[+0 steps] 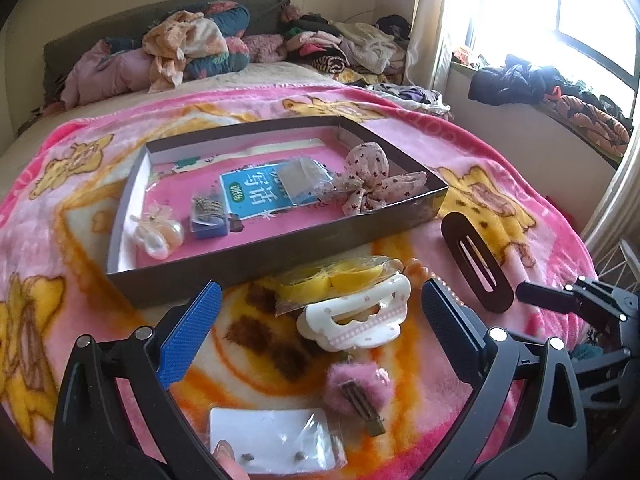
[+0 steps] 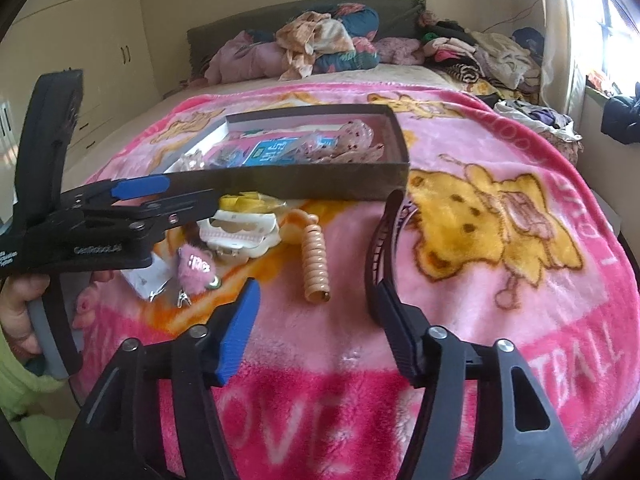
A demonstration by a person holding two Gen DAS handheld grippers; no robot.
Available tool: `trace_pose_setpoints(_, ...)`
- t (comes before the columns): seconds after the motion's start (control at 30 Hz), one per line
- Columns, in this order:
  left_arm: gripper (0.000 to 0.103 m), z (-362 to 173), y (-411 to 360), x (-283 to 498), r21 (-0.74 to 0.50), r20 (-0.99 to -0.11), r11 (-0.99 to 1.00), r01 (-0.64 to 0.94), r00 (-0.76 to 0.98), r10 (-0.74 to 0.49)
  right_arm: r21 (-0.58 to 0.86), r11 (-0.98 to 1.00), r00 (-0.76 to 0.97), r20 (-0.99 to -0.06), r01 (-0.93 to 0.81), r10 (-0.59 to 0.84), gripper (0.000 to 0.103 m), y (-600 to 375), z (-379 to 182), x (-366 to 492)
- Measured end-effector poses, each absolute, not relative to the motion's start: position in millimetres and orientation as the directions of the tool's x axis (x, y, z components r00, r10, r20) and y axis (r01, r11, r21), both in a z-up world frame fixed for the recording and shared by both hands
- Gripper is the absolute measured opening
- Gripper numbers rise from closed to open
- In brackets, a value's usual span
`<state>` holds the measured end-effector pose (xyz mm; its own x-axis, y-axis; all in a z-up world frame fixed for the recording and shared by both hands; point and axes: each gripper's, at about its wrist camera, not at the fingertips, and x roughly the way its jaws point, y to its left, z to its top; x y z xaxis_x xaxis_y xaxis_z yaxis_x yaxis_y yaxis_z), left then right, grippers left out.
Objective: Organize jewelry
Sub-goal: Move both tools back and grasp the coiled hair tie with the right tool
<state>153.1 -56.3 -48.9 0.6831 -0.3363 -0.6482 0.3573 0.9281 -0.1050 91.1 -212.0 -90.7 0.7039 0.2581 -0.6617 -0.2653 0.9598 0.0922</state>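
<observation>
Pink fleece blanket [image 1: 500, 152] covers the bed, and on it sits the dark cardboard box [image 1: 280, 246] where I am collecting the pieces. By my count the job is about half done. Inside the box I can already see a pearly white bow clip [image 1: 156, 230], a small clear case of pins [image 1: 210, 216], a little plastic bag [image 1: 304, 178] lying on a blue printed card, and a spotted fabric bow [image 1: 372, 178].

Left on the blanket, just in front of the box wall: a bagged yellow piece [image 1: 340, 278], a white claw clip [image 1: 356, 320] touching it, a fuzzy pink hair clip [image 1: 356, 390], a white earring card [image 1: 272, 436] nearest me, a peach spiral hair tie [image 2: 316, 268], and a dark oval barrette [image 1: 478, 260] off to the right.

My left claw [image 1: 320, 312] stands spread wide and empty, with the white claw clip between its blue pads but not pressed. My right claw [image 2: 316, 312] is partly spread; its right finger lies against the barrette's near end, yet its left pad is clear of everything, so I judge nothing is pinched yet. Six pieces remain to go in.
</observation>
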Motion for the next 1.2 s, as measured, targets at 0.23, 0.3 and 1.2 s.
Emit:
trace_pose_setpoints(0.23, 0.091, -59, -67, 172, -0.153, -0.683, 0.917, 0.370, 0.631, -0.368, 0.102, 0.957, 0.683, -0.680, -0.271, 0.266, 0.050, -209, -98, 100)
trace_pose_setpoints(0.3, 0.091, -63, -69, 178, -0.175, -0.695, 0.916, 0.360, 0.614, -0.374, 0.103, 0.956, 0.678, -0.684, -0.274, 0.268, 0.050, -207, -100, 103)
trace_pose_setpoints(1.2, 0.071, -77, -70, 203, -0.274, -0.738, 0.912, 0.305, 0.541, -0.403, 0.081, 0.965, 0.667, -0.708, -0.251, 0.233, 0.017, -200, -122, 142)
